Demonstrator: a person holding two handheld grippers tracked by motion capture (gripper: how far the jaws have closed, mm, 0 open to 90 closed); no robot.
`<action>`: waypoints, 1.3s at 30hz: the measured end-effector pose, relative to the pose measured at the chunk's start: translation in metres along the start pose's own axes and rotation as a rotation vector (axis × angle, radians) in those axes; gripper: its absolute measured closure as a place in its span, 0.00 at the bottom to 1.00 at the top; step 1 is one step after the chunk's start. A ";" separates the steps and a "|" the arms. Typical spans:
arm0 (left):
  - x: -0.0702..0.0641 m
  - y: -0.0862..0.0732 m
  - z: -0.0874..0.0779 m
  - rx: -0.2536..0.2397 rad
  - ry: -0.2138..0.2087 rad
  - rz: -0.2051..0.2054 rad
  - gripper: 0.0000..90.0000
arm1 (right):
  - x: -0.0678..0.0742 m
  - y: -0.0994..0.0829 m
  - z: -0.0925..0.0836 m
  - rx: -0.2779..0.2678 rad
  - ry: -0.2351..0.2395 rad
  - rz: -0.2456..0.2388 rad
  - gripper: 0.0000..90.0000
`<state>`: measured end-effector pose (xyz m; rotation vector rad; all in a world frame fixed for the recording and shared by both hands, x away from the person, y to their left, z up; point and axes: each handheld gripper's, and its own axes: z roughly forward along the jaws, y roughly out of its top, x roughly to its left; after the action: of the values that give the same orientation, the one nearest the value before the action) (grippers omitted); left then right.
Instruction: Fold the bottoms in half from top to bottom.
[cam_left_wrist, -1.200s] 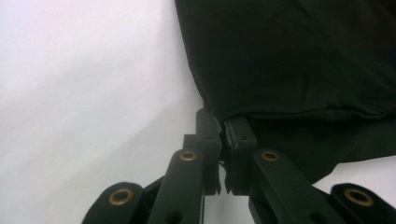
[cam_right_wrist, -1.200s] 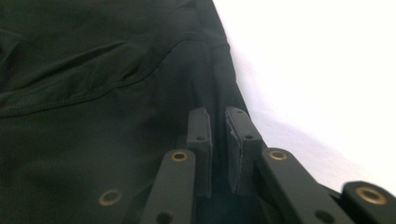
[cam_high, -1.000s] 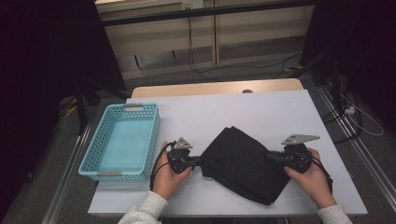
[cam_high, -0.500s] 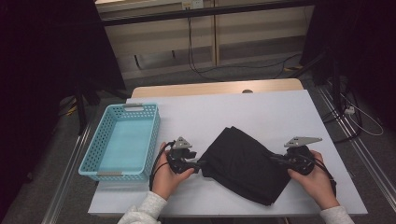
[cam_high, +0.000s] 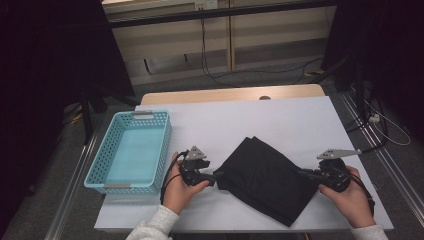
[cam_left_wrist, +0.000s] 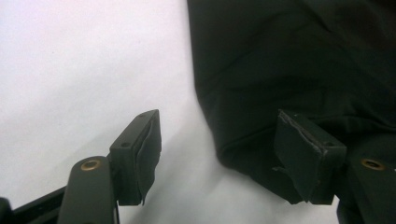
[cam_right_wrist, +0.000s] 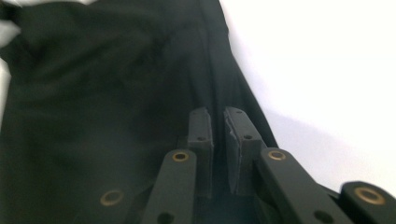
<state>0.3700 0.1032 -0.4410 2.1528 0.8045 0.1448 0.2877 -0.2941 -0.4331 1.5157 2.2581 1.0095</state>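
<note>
A black cloth lies folded and rumpled on the white table, near its front edge. My left gripper rests at the cloth's left corner. In the left gripper view its jaws stand open and have just been opening; the cloth's edge lies loose between them, nearer the right-hand pad, and neither pad presses on it. My right gripper is at the cloth's right corner. In the right gripper view it is shut on a fold of the cloth.
A light blue plastic basket stands empty at the table's left side, just left of my left hand. Bare white tabletop spreads behind the cloth. The table's front edge runs close under both hands.
The left jaws have opened and let go of the cloth's left corner. The right gripper has shifted right and slightly toward the person, drawing the cloth's right corner with it.
</note>
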 end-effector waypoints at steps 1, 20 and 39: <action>0.000 0.000 0.000 0.001 0.001 0.002 0.36 | -0.001 -0.004 0.002 0.024 -0.008 0.003 0.91; -0.001 0.002 0.002 -0.003 -0.008 0.007 0.35 | -0.006 -0.013 0.003 0.021 -0.047 0.022 0.80; 0.000 0.001 0.002 -0.007 -0.007 0.005 0.33 | -0.012 -0.015 0.004 0.002 0.019 0.021 0.84</action>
<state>0.3714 0.1014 -0.4417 2.1475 0.7935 0.1428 0.2843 -0.3069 -0.4480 1.5394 2.2616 1.0323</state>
